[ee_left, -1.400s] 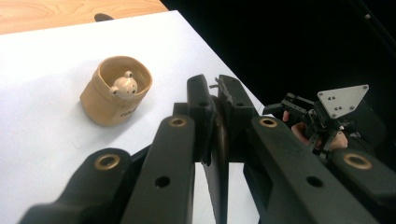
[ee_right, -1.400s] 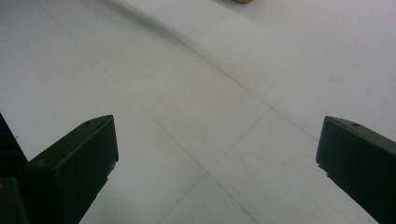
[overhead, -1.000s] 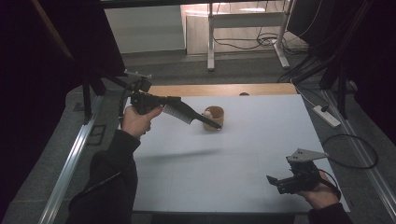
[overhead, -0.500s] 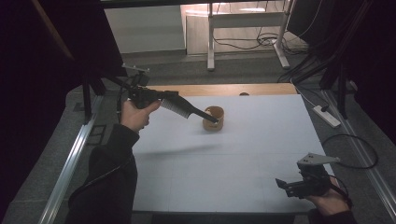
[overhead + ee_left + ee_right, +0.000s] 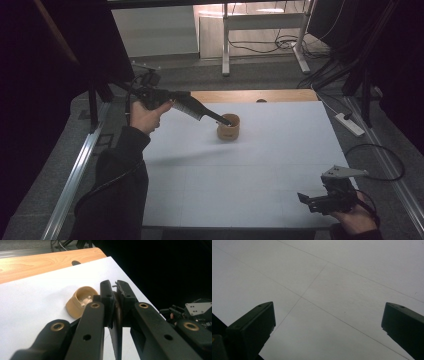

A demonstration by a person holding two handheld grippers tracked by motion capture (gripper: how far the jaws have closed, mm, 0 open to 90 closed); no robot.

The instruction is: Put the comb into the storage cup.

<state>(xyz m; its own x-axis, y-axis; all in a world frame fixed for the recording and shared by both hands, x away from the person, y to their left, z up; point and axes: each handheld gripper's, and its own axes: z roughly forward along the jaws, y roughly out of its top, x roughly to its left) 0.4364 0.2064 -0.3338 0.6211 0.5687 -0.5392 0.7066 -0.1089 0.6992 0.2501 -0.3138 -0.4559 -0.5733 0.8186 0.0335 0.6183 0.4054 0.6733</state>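
**Surface.** A white surface [image 5: 260, 170] covers the work area. A wooden strip [image 5: 250, 95] lies bare along its far edge.

**Right gripper.** The right gripper [image 5: 306, 201] is held low over the near right corner, well apart from the work. In the right gripper view its jaws stand spread wide over the bare white sheet, with nothing between them.

**Left gripper.** The left gripper [image 5: 226, 120] reaches in from the far left and slopes down toward the middle of the surface. Its jaws are pressed together. The left gripper view shows a thin dark sliver in the gap between them, and what this is cannot be told. In the high view the tips lie over the near left rim of the cup. Contact cannot be confirmed.

**Cup.** The small tan cup [image 5: 228, 127] stands upright on the far half of the surface, near the middle and just short of the wooden strip. Its mouth is open upward. The left gripper view shows small raised lumps on its floor.

**Handling (judgement).**
- The cup is probably light and rigid, with a smooth wall, so a nudge from closed jaws is likely to slide or tip it.
- Open the jaws first.
- Straddle the rim, one jaw inside and one outside, or span the whole body low down.
- Close gently, since a thin wall may crack or slip out under a hard pinch.
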